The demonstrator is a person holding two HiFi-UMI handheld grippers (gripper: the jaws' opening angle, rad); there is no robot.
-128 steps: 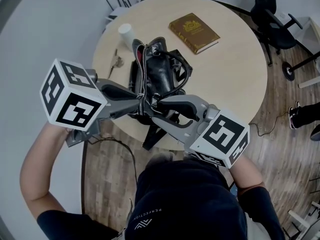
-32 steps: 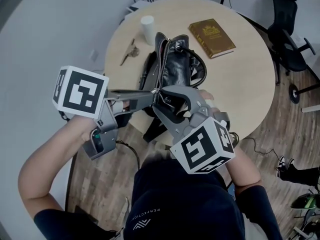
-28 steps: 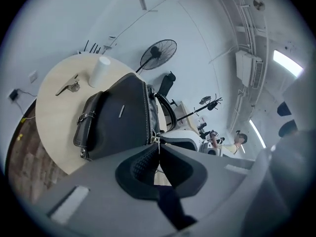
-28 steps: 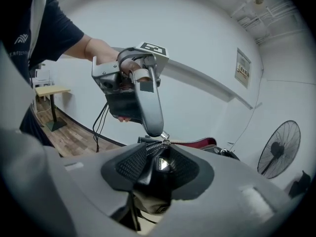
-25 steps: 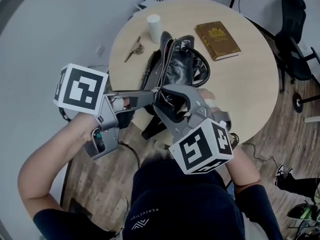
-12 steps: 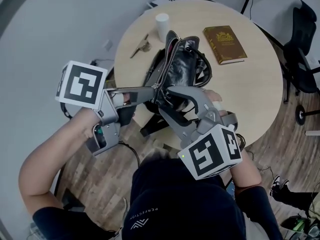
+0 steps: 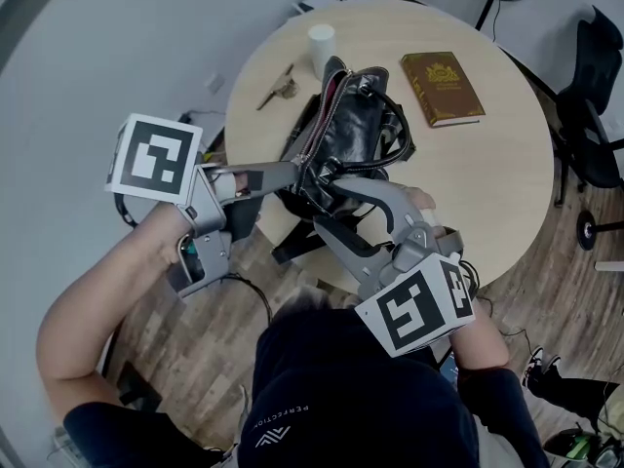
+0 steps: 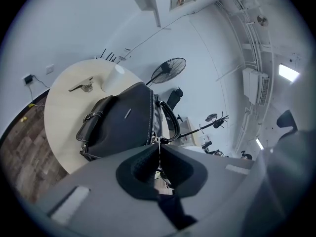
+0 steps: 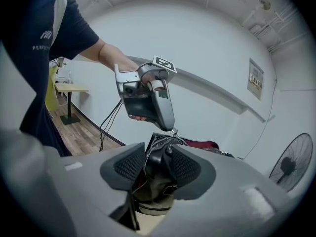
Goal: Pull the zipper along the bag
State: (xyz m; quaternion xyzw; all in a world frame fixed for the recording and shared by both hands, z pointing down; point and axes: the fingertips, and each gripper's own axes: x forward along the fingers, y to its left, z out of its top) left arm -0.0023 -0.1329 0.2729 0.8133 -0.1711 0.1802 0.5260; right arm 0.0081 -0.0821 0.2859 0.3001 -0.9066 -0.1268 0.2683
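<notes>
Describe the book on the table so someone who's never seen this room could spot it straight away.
Find the round wooden table, with a black handbag on it. In the head view the book lies flat on the bare top to the bag's right. Its brown cover with a gold emblem sets it apart from the white cup and the handbag.

The black glossy leather handbag (image 7: 356, 130) stands upright near the near edge of the pale round table (image 7: 487, 164), its looped handles drooping over one side. Its silver-toothed zipper (image 8: 157, 117) runs along the top ridge. The far stretch gapes on red lining, and the small metal pull (image 8: 159, 141) sits at the near end.
</notes>
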